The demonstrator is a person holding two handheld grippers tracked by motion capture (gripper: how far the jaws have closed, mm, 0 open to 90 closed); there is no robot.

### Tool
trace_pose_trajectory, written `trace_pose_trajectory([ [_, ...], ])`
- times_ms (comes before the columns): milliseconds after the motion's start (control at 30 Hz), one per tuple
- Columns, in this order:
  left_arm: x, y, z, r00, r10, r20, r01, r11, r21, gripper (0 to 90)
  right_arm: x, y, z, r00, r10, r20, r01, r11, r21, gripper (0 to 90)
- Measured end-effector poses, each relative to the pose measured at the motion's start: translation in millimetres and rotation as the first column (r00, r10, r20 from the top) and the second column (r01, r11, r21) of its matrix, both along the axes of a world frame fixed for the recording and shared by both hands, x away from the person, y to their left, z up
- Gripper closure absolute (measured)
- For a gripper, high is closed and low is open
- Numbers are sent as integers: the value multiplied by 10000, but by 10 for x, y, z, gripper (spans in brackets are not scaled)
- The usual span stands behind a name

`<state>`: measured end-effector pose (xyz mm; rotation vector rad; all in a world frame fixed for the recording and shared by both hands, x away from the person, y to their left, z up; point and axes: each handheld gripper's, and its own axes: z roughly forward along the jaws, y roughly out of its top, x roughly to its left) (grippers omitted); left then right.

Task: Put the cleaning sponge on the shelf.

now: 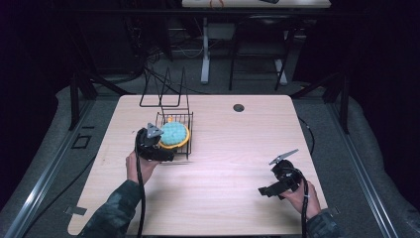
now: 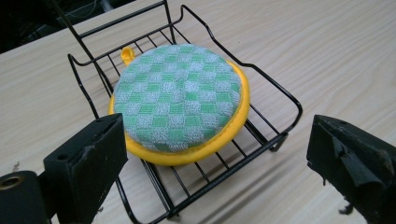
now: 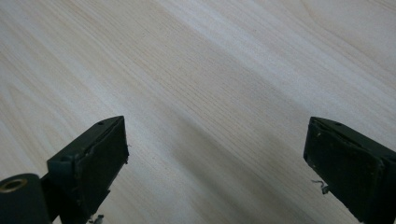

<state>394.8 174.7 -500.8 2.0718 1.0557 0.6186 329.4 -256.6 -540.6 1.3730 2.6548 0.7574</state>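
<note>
Near edge of the table point(image 1: 223, 163): two sleeved forearms are coming in from below. The right tool point(image 1: 265, 190) is resting low at the right, jaws standing wide with nothing between them, pointing toward the middle over bare wood. The left tool point(image 1: 168, 148) is sitting at the left, just in front of a black wire rack point(image 1: 189, 136); its jaws are standing wide and gripping nothing, one jaw just beside the pad's yellow rim. Inside the rack a round scrubbing pad point(image 2: 177, 100) is lying flat on the wires, green-checked top up, its small yellow loop point(image 2: 127, 55) pointing to the rack's far side. Farther back the rack's tall wire frame is rising.
</note>
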Motion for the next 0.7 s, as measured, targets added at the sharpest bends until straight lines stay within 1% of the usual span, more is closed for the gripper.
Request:
trace_pose_trajectory([
  [100,-83,25,50,10000,-21,3,21,10000,92,42,0,1,1,10000,19,-12,-19,10000,-33,57],
  [167,-137,45,68,10000,-21,-64,22,9999,158,37,-4,8,3,10000,-8,-37,8,10000,10,57],
  [233,-187,68,76,9999,-64,-147,69,9994,344,29,-3,7,3,10000,2,-28,-2,10000,-20,57],
  [300,-243,97,75,9997,-59,-244,70,9989,461,26,-3,4,3,10000,-1,-11,1,10000,-54,57],
  [367,-301,142,71,9994,-43,-331,58,9988,479,23,-4,6,3,10000,-4,-24,4,10000,-33,57],
  [433,-347,187,70,9989,0,-477,26,9985,539,13,-4,-1,2,10000,53,-8,-53,9999,-122,57],
  [467,-373,211,62,9985,36,-538,-9,9987,505,8,-6,0,-6,10000,2,68,-2,10000,-46,57],
  [500,-397,230,58,9984,58,-559,-30,9987,506,5,-8,2,-1,10000,-50,15,50,10000,0,57],
  [600,-467,282,30,9973,119,-718,-79,9984,557,3,-7,-6,-6,10000,-31,19,31,10000,-5,57],
  [633,-486,300,20,9964,86,-847,-39,9984,559,3,-7,-10,-9,10000,-26,75,26,10000,3,57],
  [700,-516,324,1,9953,73,-961,-17,9983,584,3,-12,-11,-4,10000,-56,9,56,10000,8,57],
])
